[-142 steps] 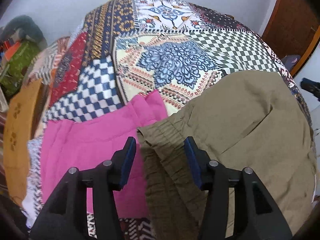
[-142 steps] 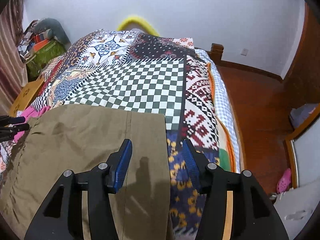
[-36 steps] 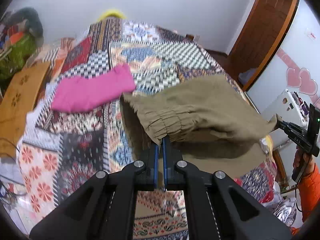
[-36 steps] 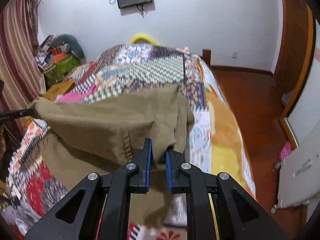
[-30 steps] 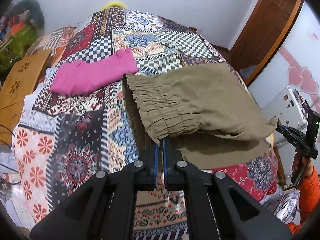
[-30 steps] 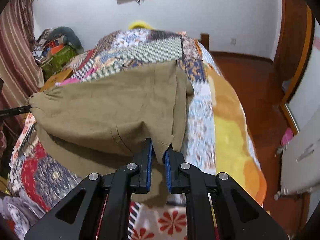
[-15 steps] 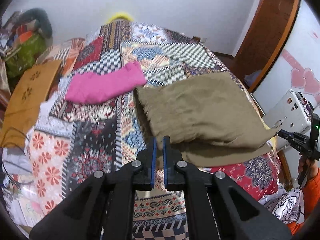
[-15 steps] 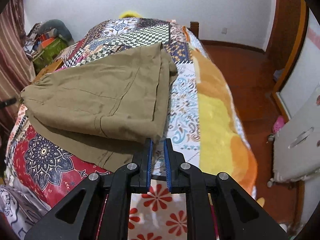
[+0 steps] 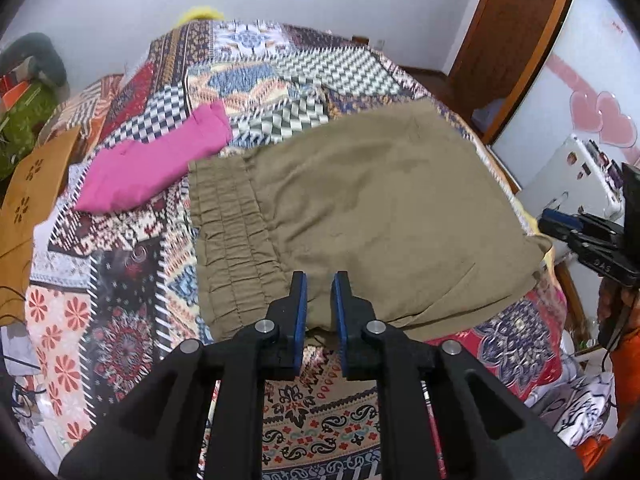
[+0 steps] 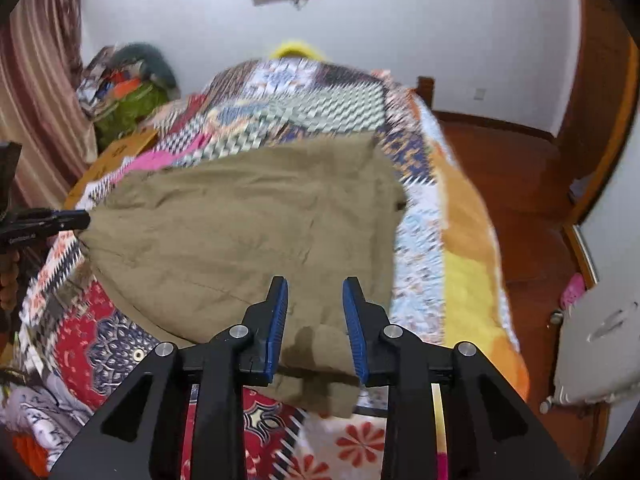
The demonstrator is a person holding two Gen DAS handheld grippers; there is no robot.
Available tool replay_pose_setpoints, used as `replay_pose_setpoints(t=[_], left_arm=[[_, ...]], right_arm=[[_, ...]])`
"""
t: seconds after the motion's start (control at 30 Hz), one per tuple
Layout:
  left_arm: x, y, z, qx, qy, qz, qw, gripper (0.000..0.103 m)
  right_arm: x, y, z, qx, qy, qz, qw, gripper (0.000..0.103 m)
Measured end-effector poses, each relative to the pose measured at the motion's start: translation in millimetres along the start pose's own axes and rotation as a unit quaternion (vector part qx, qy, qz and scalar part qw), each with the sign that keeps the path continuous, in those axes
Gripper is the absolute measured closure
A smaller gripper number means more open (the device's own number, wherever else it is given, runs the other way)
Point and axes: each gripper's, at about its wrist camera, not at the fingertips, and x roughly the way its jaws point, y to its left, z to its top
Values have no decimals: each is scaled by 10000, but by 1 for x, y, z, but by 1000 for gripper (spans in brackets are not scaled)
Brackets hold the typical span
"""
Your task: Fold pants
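**A:** Olive cloth first, from the left wrist view: the pants point(image 9: 360, 216) lie doubled over on the bed point(image 9: 132, 280), gathered waistband toward the bed's left side, near fold at the foot edge. The left tongs point(image 9: 320, 292) hang just above that near fold, blades a narrow gap apart, nothing between them.

**B:** So what could spoil it?

**A:** The near edge sits right at the foot edge of the bed. My guess is that a brush from the tongs as they move could drag the upper layer off square, or tip the fold over the side. The pink garment point(image 9: 156, 164) lies just beside the waistband corner, toward the bed's left edge; a wide sweep might catch it.

**B:** And the right wrist view?

**A:** Same pants point(image 10: 248, 232), with one corner drooping over the bed's point(image 10: 460, 240) foot edge below the right tongs point(image 10: 316, 312). Those blades stand wider apart, straddling the cloth without pinching it, angled down and forward. That loose corner looks likeliest to slide and pull the stack. The frame is blurred, so whether a blade touches fabric I cannot tell.
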Motion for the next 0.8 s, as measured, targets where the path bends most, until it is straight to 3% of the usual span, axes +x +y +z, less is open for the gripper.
replay_pose_setpoints(t=[0.2, 0.43, 0.8], left_arm=[[13, 0, -14, 37, 70, -34, 10000, 90], [17, -1, -18, 60, -14, 24, 10000, 90], [12, 4, -23, -90, -78, -130, 9998, 90]], right_arm=[[39, -6, -30, 165, 667, 74, 9976, 77], [37, -17, -38, 398, 696, 280, 9964, 77], [28, -24, -49, 400, 725, 63, 9965, 77]])
